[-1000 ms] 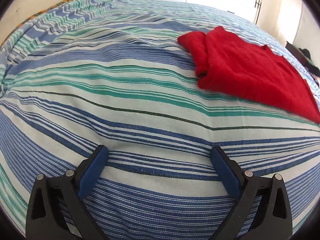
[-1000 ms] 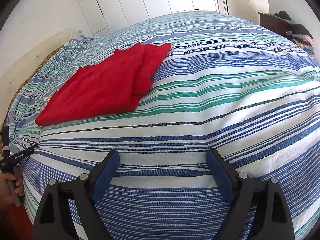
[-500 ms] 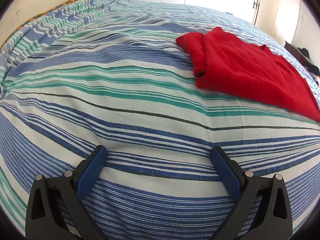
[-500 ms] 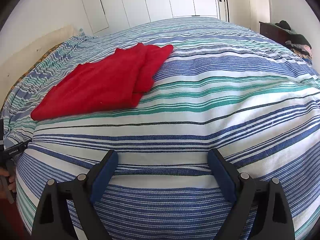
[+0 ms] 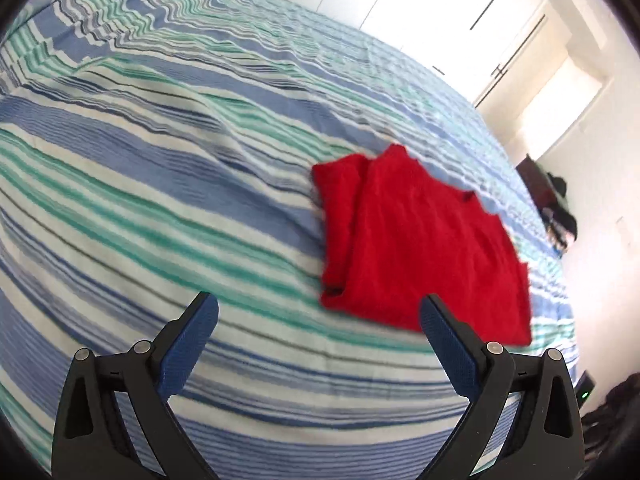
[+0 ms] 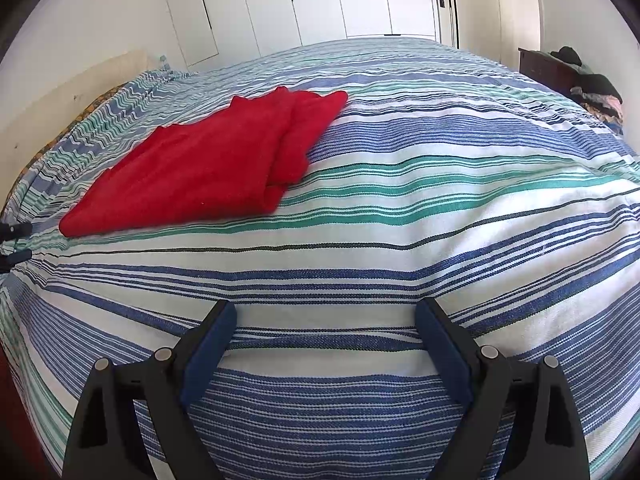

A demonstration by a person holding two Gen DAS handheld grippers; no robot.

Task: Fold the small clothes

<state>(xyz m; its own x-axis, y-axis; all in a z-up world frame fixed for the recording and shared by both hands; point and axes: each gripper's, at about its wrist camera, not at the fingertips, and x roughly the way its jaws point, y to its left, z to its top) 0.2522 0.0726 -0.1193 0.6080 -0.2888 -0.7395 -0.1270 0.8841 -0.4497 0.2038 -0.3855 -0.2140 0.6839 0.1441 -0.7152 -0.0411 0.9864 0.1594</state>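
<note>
- Where the striped bedspread [image 6: 400, 216] covers the whole bed, a red garment [image 6: 208, 168] lies folded flat on it, the only piece of clothing on the cover.
- In the right wrist view the red garment sits toward the left edge of the bed, its long folded side running from the near left toward the far middle, with a narrower folded strip lying along its right side.
- In the left wrist view the same garment [image 5: 416, 248] lies right of the middle of the bed, its near edge just beyond the gripper's right finger; this view is blurred.
- The left gripper [image 5: 318, 312] is released, its blue pads spread wide with only bedspread showing between them; it hangs above the cover and grasps nothing.
- The right gripper [image 6: 324, 320] is also released, jaws wide apart, low over the near part of the bed and well apart from the garment; nothing sits between its fingers.
- White cupboard doors [image 6: 320, 0] stand behind the far edge of the bed.
- A dark piece of furniture [image 6: 548, 68] with a heap of clothes [image 6: 596, 92] on it stands past the bed's far right corner.
- At the left rim of the right wrist view, small dark parts poke in beside the bed's left edge; I cannot tell what they are.
</note>
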